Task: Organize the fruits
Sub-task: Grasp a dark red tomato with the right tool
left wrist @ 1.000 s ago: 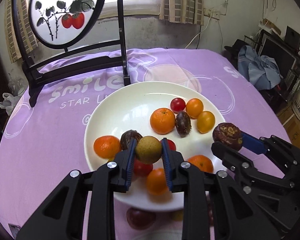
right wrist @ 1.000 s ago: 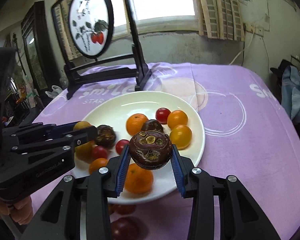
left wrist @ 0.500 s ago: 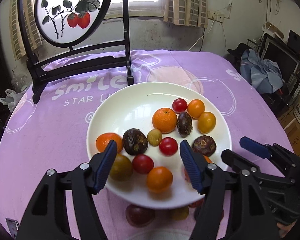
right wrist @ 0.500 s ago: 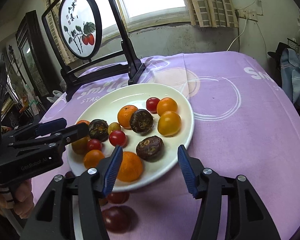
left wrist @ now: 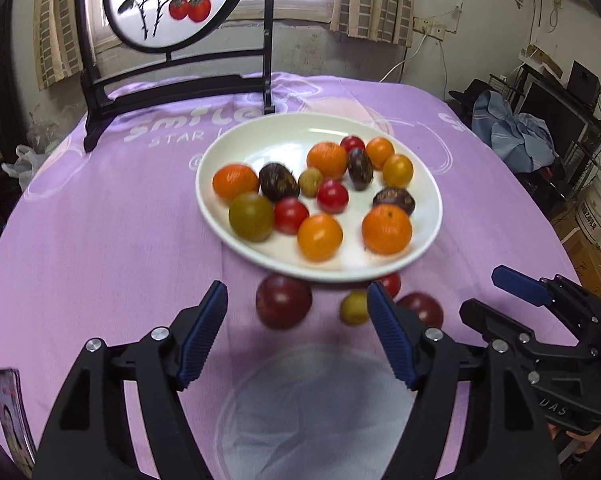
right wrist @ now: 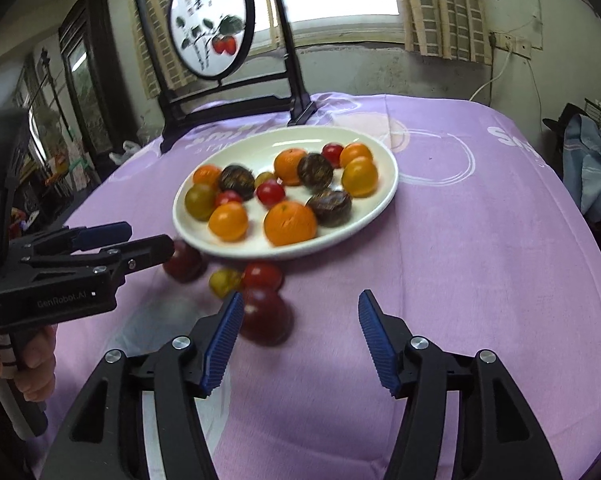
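Note:
A white plate (left wrist: 260, 136) (right wrist: 380, 196) on the purple cloth holds several fruits: oranges, red tomatoes, dark passion fruits and a green-brown tomato (left wrist: 251, 216). In front of the plate lie a dark red plum (left wrist: 283, 301) (right wrist: 183, 261), a small yellow-green fruit (left wrist: 353, 307) (right wrist: 224, 281), a red tomato (right wrist: 261, 276) and another dark plum (left wrist: 422, 309) (right wrist: 265, 319). My left gripper (left wrist: 298, 334) is open and empty, just short of the loose fruits. My right gripper (right wrist: 300, 340) is open and empty, its left finger beside the nearer plum.
A black-framed round painted screen (left wrist: 172, 4) (right wrist: 212, 28) stands on the table behind the plate. The table edge drops off to the right, with clothes and shelving (left wrist: 516, 128) beyond. A card (left wrist: 10, 404) lies at the near left.
Both grippers opened, let their fruits go onto the plate and drew back toward me. They now sit lower, near the loose fruits in front of the plate.

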`<state>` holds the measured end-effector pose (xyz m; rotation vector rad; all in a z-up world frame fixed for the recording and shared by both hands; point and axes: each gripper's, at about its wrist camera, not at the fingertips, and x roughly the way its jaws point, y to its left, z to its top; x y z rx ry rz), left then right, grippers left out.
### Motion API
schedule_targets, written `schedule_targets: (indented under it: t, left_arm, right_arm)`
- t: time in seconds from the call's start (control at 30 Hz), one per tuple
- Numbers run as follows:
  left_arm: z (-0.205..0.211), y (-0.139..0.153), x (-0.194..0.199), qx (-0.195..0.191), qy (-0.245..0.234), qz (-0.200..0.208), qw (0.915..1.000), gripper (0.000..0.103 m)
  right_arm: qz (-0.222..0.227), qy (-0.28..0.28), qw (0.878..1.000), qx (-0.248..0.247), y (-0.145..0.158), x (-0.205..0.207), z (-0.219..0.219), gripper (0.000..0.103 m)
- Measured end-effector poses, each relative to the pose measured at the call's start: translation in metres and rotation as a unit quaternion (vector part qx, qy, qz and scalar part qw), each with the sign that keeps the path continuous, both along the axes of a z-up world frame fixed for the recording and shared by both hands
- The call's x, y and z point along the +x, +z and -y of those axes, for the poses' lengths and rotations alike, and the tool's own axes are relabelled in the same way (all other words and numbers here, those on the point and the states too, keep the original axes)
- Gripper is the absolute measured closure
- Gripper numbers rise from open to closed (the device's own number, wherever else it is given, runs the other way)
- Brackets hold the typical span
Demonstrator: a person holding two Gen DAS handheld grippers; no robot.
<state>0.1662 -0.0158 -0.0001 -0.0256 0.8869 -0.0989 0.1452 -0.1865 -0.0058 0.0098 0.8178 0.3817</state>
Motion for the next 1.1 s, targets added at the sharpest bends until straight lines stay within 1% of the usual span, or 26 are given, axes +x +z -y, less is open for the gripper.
schedule_targets:
  t: [0.13, 0.33, 0.43, 0.5, 0.73, 0.8, 0.83, 1.1]
  left_arm:
    - [-0.005, -0.015, -0.013, -0.003, 0.000, -0.011, 0.9999, 0.032]
    - [-0.016, -0.034, -0.020, -0.004, 0.004, -0.018, 0.9998, 0.032]
    - [-0.022, -0.040, -0.019, -0.016, 0.006, -0.030, 0.9994, 0.032]
    - [-0.024, -0.044, -0.018, -0.022, 0.004, -0.038, 0.9990, 0.032]
    - [-0.029, -0.051, -0.013, -0.028, 0.011, -0.048, 0.9984, 0.032]
    - [-0.029, -0.052, -0.011, -0.026, 0.012, -0.050, 0.9983, 0.032]
    - [-0.029, -0.053, -0.011, -0.026, 0.013, -0.051, 0.9983, 0.032]
    - [-0.027, -0.056, -0.011, -0.016, 0.013, -0.048, 0.9987, 0.032]
  right_arm:
    - [-0.006, 0.024, 0.999, -0.032, -0.011, -0.014, -0.015, 0.042]
    - [-0.028, 0.044, 0.997, -0.065, -0.029, -0.016, -0.035, 0.042]
    - [-0.035, 0.039, 0.996, -0.070, -0.035, -0.011, -0.037, 0.042]
    - [-0.039, 0.038, 0.996, -0.065, -0.037, -0.007, -0.038, 0.042]
    - [-0.038, 0.032, 0.997, -0.066, -0.038, 0.010, -0.048, 0.042]
    - [-0.035, 0.029, 0.997, -0.070, -0.037, 0.011, -0.050, 0.060]
    - [-0.034, 0.027, 0.997, -0.069, -0.036, 0.011, -0.050, 0.062]
    - [-0.049, 0.007, 0.998, -0.035, -0.032, -0.003, -0.028, 0.062]
